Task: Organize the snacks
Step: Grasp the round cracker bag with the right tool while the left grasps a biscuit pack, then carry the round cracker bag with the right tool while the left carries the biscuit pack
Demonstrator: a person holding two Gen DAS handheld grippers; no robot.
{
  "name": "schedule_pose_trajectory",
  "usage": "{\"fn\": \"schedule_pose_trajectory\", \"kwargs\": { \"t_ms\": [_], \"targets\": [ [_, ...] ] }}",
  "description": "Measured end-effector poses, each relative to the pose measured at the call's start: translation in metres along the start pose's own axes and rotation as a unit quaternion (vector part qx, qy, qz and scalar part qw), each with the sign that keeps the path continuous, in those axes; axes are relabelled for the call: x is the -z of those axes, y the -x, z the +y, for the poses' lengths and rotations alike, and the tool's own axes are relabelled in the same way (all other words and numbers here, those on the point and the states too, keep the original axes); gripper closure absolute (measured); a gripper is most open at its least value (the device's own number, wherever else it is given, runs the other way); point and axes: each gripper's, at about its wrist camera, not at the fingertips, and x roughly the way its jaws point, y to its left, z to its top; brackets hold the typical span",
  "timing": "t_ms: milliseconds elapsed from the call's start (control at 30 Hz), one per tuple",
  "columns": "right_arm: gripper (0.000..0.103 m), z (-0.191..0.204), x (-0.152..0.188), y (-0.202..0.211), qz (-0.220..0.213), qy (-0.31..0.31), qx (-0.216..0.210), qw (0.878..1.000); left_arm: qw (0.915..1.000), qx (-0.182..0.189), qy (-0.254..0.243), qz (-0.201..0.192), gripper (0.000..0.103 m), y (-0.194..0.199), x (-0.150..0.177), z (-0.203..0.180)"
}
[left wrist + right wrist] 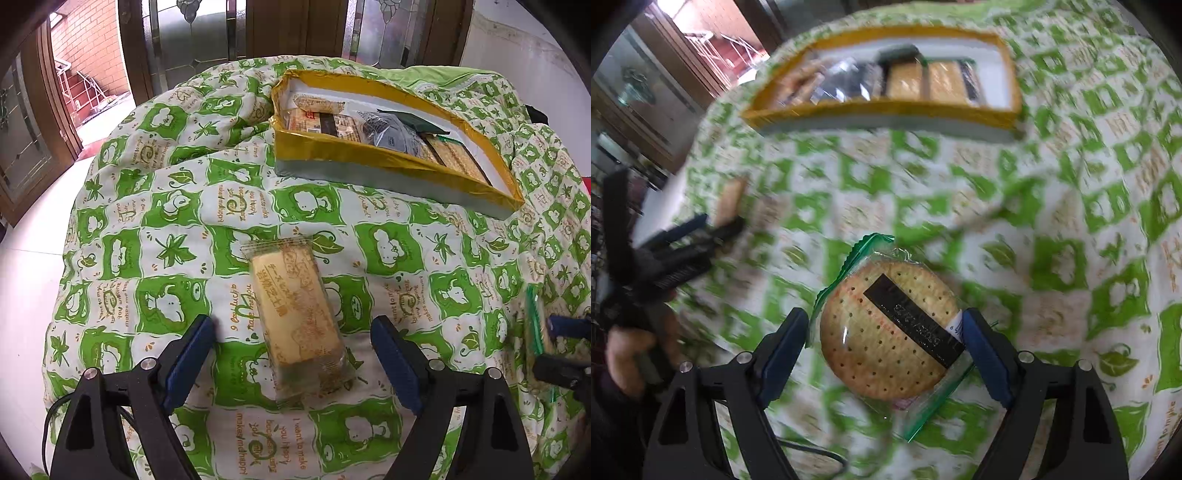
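On the green-and-white quilt [177,206], all places given from the yellow-rimmed box [369,162]:

Box: it stands at the far side of the quilt, with several wrapped snacks already inside; nothing lies between it and the two packets in front.

Left gripper [291,354]: it points steeply down, jaws wide apart, one blue pad [188,354] on each side of the long biscuit packet [295,317], not touching it.

Long biscuit packet: flat on the quilt, in front of the box; its long axis runs roughly toward the box, a little slanted.

Right gripper [886,354]: also pointing steeply down over the round cracker packet [886,332]. The right pad seems to touch the wrapper, the left pad stands just beside it; the picture is blurred, so a real grip I cannot confirm.

Round cracker packet: flat, in front of the box, its black label running diagonally.

Person's hand [635,350]: at the left edge of the right wrist view, holding the left gripper's handle.
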Motion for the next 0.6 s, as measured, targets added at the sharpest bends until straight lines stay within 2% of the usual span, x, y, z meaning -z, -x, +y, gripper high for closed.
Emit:
{"fn": "schedule_pose_trajectory", "kwargs": {
  "t_ms": [67,233,300,367,467,600],
  "targets": [
    [0.019,0.008,-0.007,0.003,-0.020,0.007,-0.002,1.000,1.0000,-0.002,0.000,0.001,0.014,-0.002,-0.001,-0.001],
    [0.019,0.023,-0.018,-0.005,-0.038,0.026,0.015,0.999,0.9999,-0.003,0.009,0.005,0.015,-0.007,-0.006,-0.001],
    [0.019,0.027,-0.017,-0.007,-0.046,0.030,0.020,0.998,0.9997,-0.006,0.023,0.002,0.027,-0.007,-0.008,0.004],
    [0.019,0.032,-0.014,-0.010,-0.058,0.038,0.029,0.997,0.9995,-0.007,0.032,-0.001,0.046,-0.005,-0.008,0.011],
    [0.019,0.035,-0.006,-0.013,-0.078,0.040,0.035,0.996,0.9994,-0.012,0.032,-0.004,0.065,-0.003,-0.007,0.019],
    [0.019,0.041,-0.008,-0.006,-0.104,0.044,0.032,0.993,0.9990,0.006,0.044,-0.003,0.069,0.003,-0.005,0.025]
  ]
}}
